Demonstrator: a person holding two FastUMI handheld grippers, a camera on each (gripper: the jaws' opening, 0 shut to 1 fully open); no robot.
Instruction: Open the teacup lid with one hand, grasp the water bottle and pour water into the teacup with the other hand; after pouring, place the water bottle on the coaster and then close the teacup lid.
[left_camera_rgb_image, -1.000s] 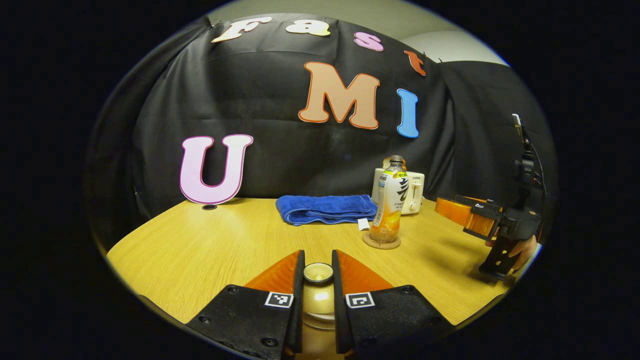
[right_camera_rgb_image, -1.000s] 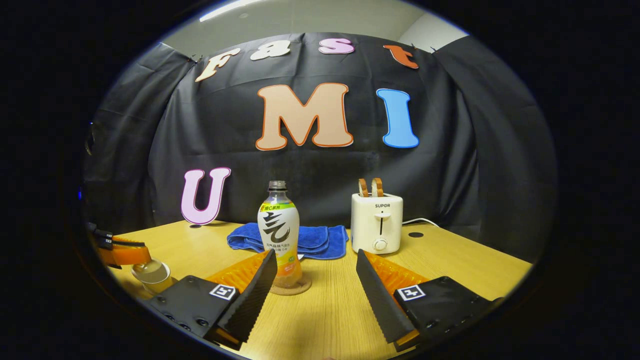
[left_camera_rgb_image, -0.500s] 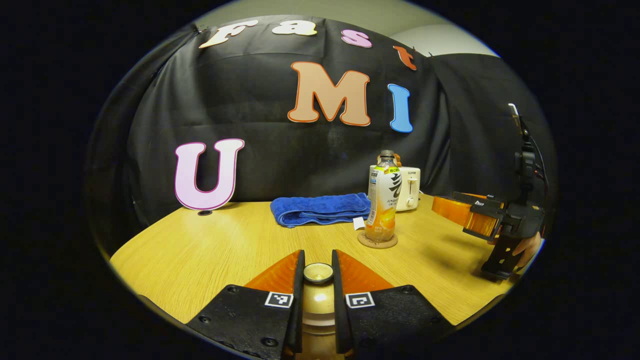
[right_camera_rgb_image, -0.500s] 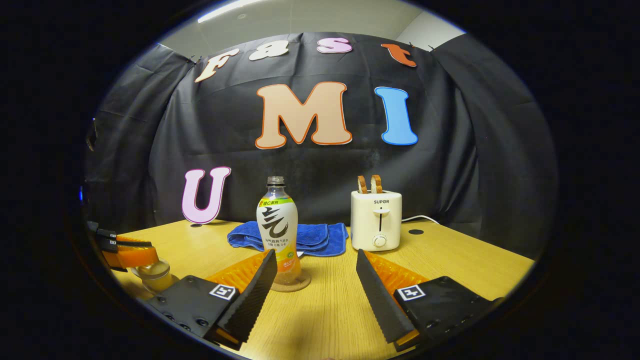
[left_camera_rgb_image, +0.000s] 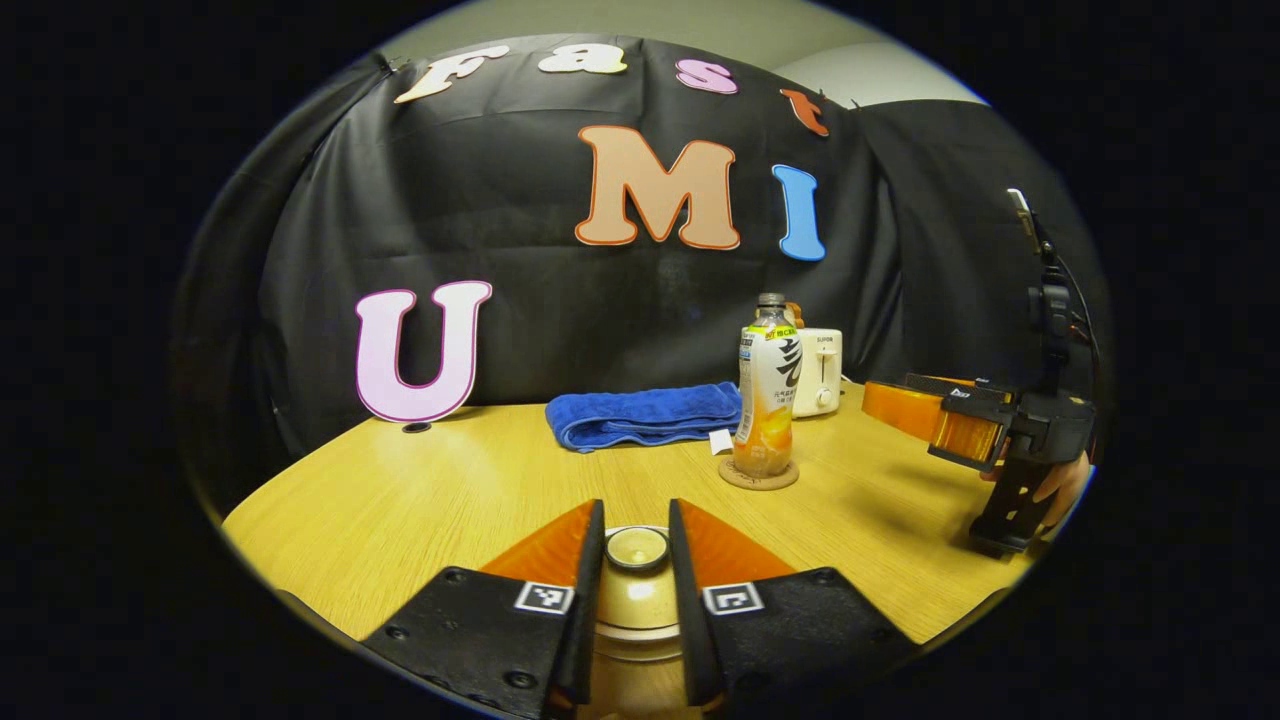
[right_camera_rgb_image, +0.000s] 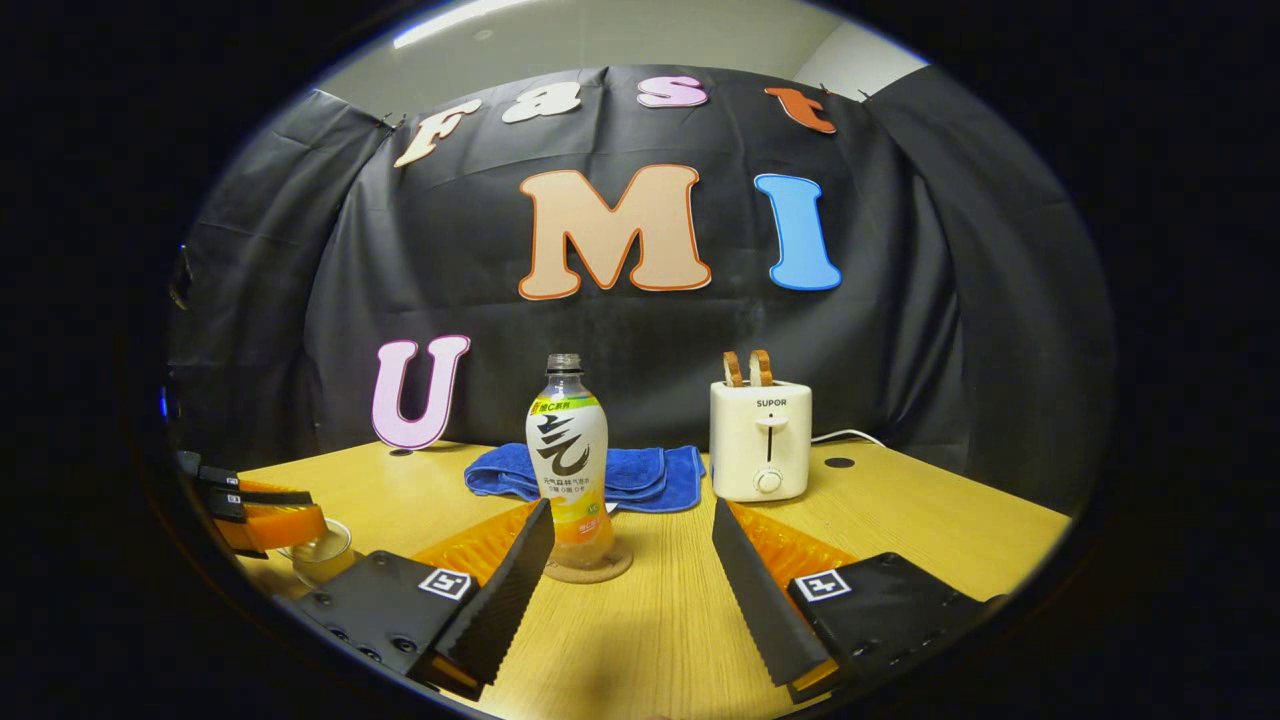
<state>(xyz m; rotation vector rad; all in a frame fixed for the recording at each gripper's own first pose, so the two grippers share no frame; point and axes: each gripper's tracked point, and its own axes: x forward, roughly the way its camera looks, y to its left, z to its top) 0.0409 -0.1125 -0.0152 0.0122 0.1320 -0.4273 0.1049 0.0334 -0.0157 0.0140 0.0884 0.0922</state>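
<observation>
Two fingers of the left gripper (left_camera_rgb_image: 636, 610) are clenched on the lid (left_camera_rgb_image: 637, 549), held so it can be seated on the teacup (right_camera_rgb_image: 322, 556). Jaws of the right gripper (right_camera_rgb_image: 632, 580) are released; the bottle (right_camera_rgb_image: 569, 462) is parked upright on the coaster (right_camera_rgb_image: 590, 571).

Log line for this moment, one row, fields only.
left tool: shut on teacup lid | right tool: open, short of bottle | water bottle: upright on coaster | pour: not yet started

Smooth wood-grain table (right_camera_rgb_image: 900, 520), soft blue terry towel (right_camera_rgb_image: 640, 475), clear glossy plastic water bottle (right_camera_rgb_image: 567, 455), cork-like matt coaster (right_camera_rgb_image: 615, 568), glossy white plastic toaster (right_camera_rgb_image: 762, 440), glazed shiny teacup lid (left_camera_rgb_image: 637, 548)
</observation>
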